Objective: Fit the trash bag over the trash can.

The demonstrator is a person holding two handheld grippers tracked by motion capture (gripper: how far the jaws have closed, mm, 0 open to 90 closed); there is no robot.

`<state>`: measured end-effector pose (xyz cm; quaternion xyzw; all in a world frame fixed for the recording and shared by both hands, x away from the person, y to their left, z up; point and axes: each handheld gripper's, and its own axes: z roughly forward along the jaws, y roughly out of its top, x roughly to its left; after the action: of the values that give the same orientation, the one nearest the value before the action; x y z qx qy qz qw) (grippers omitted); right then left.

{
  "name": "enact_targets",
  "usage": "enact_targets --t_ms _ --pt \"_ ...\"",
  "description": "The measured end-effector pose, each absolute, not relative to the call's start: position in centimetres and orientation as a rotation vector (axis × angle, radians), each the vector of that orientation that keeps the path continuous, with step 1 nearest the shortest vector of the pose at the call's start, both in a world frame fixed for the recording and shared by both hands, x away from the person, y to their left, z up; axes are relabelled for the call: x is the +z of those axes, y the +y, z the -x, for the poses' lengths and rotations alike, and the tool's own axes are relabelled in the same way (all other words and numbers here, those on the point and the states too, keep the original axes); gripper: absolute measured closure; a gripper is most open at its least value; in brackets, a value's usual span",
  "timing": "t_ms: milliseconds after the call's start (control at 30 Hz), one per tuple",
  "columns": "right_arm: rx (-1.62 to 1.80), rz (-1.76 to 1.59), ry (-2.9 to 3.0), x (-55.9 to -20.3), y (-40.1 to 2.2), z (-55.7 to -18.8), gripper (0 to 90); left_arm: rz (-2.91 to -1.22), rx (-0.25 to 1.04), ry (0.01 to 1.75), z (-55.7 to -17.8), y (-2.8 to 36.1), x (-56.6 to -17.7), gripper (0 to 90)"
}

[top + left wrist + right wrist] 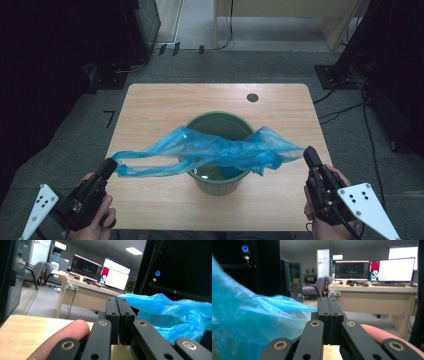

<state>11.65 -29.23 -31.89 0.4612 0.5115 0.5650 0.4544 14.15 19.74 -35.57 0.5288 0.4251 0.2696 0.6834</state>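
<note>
The left gripper (111,165) has its 2 black jaws pressed together on one end of the blue plastic bag (215,150), near the left front part of the table (150,105). In the left gripper view the jaws meet with no gap, and the thin blue film comes out from between their tips (117,300) and spreads to the right side. The right gripper (310,152) is also clamped on the bag, at its other end, near the right edge of the table; in the right gripper view the jaws (329,300) stand together and the blue film leaves them to the left. A hand (95,220) holds the left gripper and another hand (325,215) holds the right one. Between the 2 grippers the bag is stretched in the air across the table, and its middle part hangs above the open mouth of the green bin (218,186). The bin stands upright at the middle of the table, a little toward the person's side. A round dark hole (252,97) is in the far part of the table top.
</note>
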Motion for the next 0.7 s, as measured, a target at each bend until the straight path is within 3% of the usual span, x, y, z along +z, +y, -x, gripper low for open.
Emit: enact_targets --t_ms 233,433,700 --pt "1.338 -1.215 1.293 -34.3 -30.0 -10.7 90.0 -1.284 0.538 0.946 -13.5 19.0 -38.3 88.1" --pt "1.305 -1.242 1.331 -35.9 -30.7 -9.5 90.0 -1.332 0.555 0.978 -13.4 19.6 -39.7 87.8" --pt "1.228 -1.281 1.375 -38.4 -30.5 -11.2 90.0 -1.41 0.615 1.044 -14.9 19.0 -41.4 87.8"
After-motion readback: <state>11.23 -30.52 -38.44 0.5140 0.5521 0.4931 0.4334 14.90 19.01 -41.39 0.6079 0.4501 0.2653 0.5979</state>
